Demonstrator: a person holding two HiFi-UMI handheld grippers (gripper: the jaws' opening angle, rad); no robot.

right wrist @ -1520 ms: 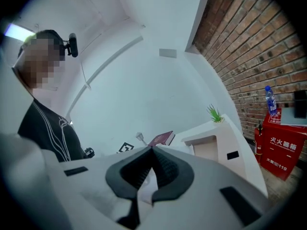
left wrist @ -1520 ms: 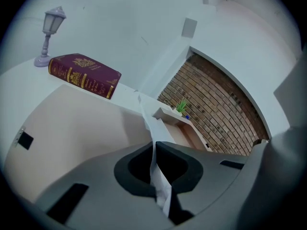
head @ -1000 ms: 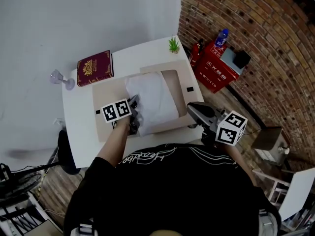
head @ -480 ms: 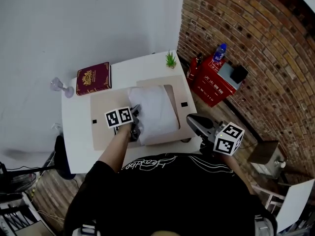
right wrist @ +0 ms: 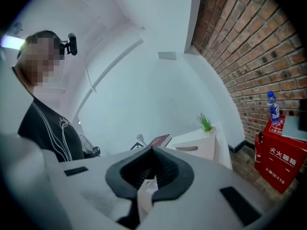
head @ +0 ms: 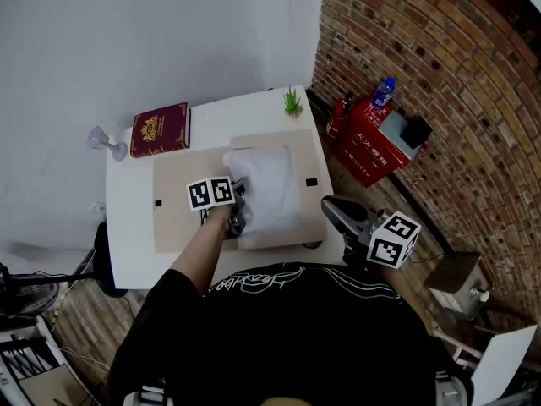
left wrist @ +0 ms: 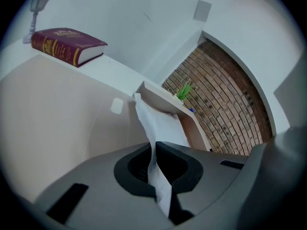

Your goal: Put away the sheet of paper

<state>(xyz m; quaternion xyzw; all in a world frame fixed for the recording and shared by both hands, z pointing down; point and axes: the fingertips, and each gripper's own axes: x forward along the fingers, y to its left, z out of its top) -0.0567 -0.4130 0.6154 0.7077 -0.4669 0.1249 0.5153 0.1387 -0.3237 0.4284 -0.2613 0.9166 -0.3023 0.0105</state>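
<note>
Pinching the sheet of paper (head: 272, 194), the left hand-held gripper (head: 237, 221) has drawn it further across the open folder (head: 173, 214), nearly filed

Small office or studio rm, white desk (head: 127, 227) w/ maroon hardback book (head: 160, 129), mini potted plant (head: 292, 102), sm. desk lamp (head: 103, 138), plain white wall (head: 127, 32) meets exposed brick wall (head: 439, 49), red fire-extinguisher box (head: 363, 146) on wood floor (head: 406, 201)
</note>
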